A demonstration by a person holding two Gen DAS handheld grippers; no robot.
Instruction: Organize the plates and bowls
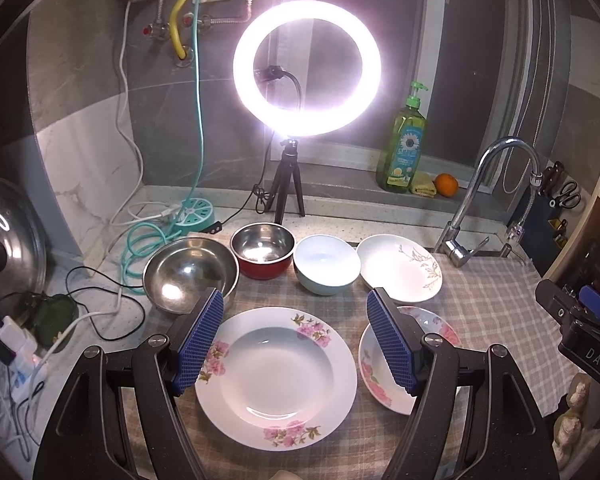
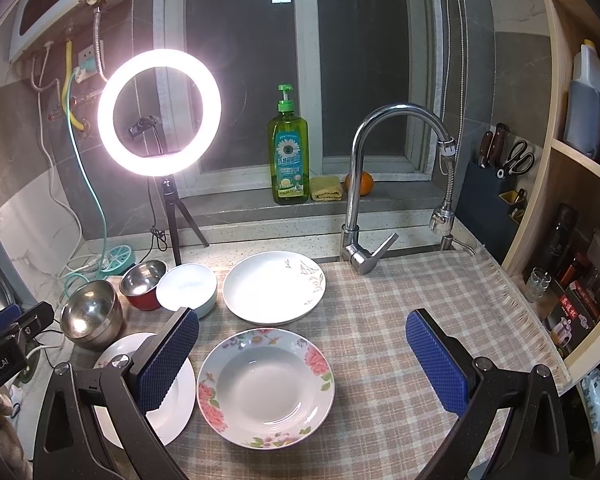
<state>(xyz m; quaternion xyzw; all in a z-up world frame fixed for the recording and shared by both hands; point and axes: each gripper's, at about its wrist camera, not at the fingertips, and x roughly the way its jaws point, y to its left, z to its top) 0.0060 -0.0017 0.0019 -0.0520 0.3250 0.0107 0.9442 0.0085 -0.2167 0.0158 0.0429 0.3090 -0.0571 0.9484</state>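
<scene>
Left claw (image 1: 294, 344): jaws wide apart, empty, poised over large floral plate (image 1: 276, 376) at near edge of checked cloth (image 1: 484, 304) on counter (image 1: 100, 280).
Right claw (image 2: 302, 364): jaws wide apart, empty, poised over smaller floral plate (image 2: 266, 388), just right of the large one.

Back row on cloth, left to right:
- large steel bowl (image 1: 190, 274), at cloth's left edge;
- red bowl with steel interior (image 1: 262, 250), touching or nearly touching the steel bowl;
- pale blue bowl, white inside (image 1: 326, 264), close beside the red one;
- white plate with gold leaf pattern (image 1: 400, 268), just beside the blue bowl, near faucet (image 2: 364, 208).

Front row: the two floral plates, side by side, apart from each other, upright and empty.

Background: lit ring light on small tripod (image 1: 306, 68) behind bowls; green dish-soap bottle (image 2: 288, 152), yellow cloth (image 2: 326, 188) and orange (image 2: 360, 182) on window ledge; pot lid (image 1: 8, 240) leaning at far left; round teal power strip (image 1: 194, 214) with trailing cords; knife block with scissors (image 2: 504, 168) at right, by shelves.
</scene>
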